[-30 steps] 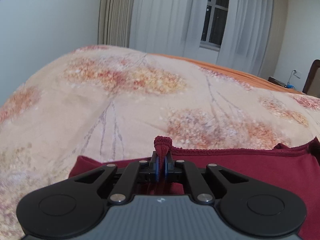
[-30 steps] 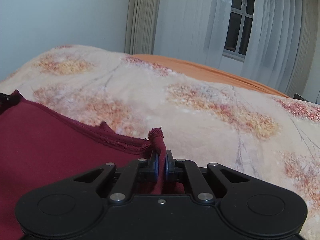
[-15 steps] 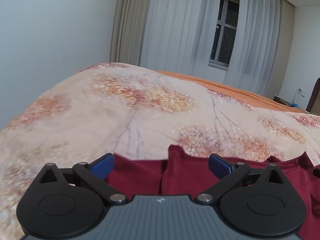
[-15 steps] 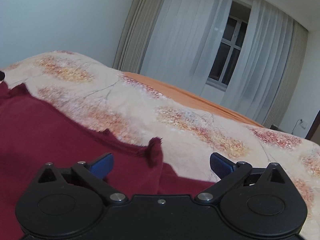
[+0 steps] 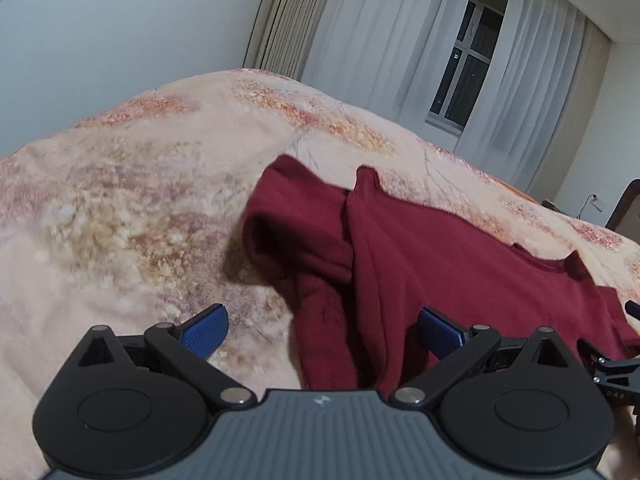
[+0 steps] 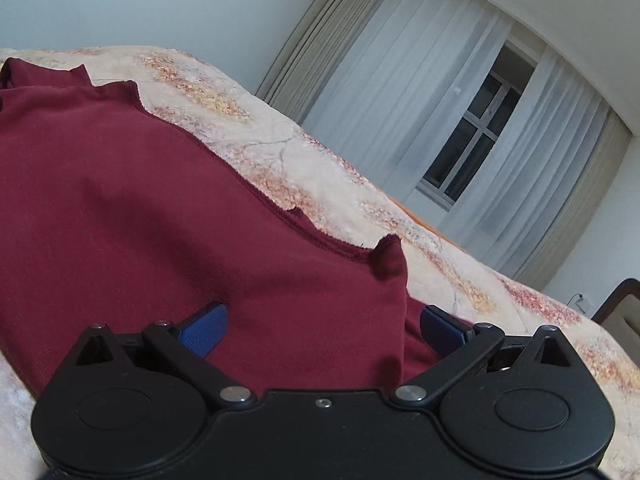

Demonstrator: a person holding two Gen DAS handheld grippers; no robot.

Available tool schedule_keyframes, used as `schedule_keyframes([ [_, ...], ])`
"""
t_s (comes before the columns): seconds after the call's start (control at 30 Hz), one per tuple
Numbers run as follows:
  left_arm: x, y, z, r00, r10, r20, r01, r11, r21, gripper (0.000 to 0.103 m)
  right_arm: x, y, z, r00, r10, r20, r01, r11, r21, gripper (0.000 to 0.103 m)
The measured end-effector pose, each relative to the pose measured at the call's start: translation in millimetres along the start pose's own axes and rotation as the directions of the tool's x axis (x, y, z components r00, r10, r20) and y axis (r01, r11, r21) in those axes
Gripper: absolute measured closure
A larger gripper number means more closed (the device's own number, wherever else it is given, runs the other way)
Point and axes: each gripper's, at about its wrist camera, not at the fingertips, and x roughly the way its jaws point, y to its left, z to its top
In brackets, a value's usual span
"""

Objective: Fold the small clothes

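Both pairs of blue-padded fingers stand spread wide, gripping nothing. The left gripper (image 5: 322, 330) hovers above the near edge of the dark red garment (image 5: 460, 264), whose folded sleeve lies between its fingers (image 5: 204, 330). The right gripper (image 6: 322, 330) hangs over the same garment (image 6: 160, 216), the cloth's raised corner between its fingers (image 6: 204, 330). The garment lies on a floral bedspread (image 5: 120, 200), and curtains (image 6: 420, 112) cover the window behind.

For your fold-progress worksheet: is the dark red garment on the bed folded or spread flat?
Partly folded. The dark red garment has one layer lying over another, its sleeve bunched beside that edge on the bedspread.
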Motion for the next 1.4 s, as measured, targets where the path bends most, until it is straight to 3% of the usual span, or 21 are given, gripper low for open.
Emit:
schedule_keyframes([
  [0.2, 8, -11, -14, 0.998, 0.054, 0.013, -0.055, 0.995, 0.079, 0.0, 9, -6, -16, 1.0, 0.024, 0.011, -0.025, 0.995, 0.101, 0.001],
  [0.53, 4, -7, -19, 0.998, 0.035, 0.047, -0.038, 0.997, 0.065, 0.0, -3, 4, -17, 0.997, -0.044, 0.062, 0.041, 0.998, 0.049, 0.001],
  [0.67, 4, -6, -19, 0.998, 0.033, 0.05, -0.036, 0.997, 0.064, 0.0, -21, 17, 0, 0.986, -0.122, 0.115, 0.124, 0.992, -0.012, 0.001],
  [1.0, 4, -6, -19, 0.998, 0.032, 0.052, -0.035, 0.997, 0.063, 0.0, -39, 59, 47, 0.99, 0.026, 0.141, -0.028, 1.0, 0.012, 0.001],
  [1.17, 4, -6, -19, 0.998, 0.032, 0.052, -0.036, 0.997, 0.064, 0.0, -29, 83, 38, 0.992, 0.068, 0.101, -0.061, 0.996, -0.07, 0.001],
  [1.4, 3, -6, -20, 0.998, 0.031, 0.054, -0.034, 0.997, 0.062, 0.0, -22, 86, 23, 0.99, 0.081, 0.113, -0.079, 0.997, -0.017, 0.001],
])
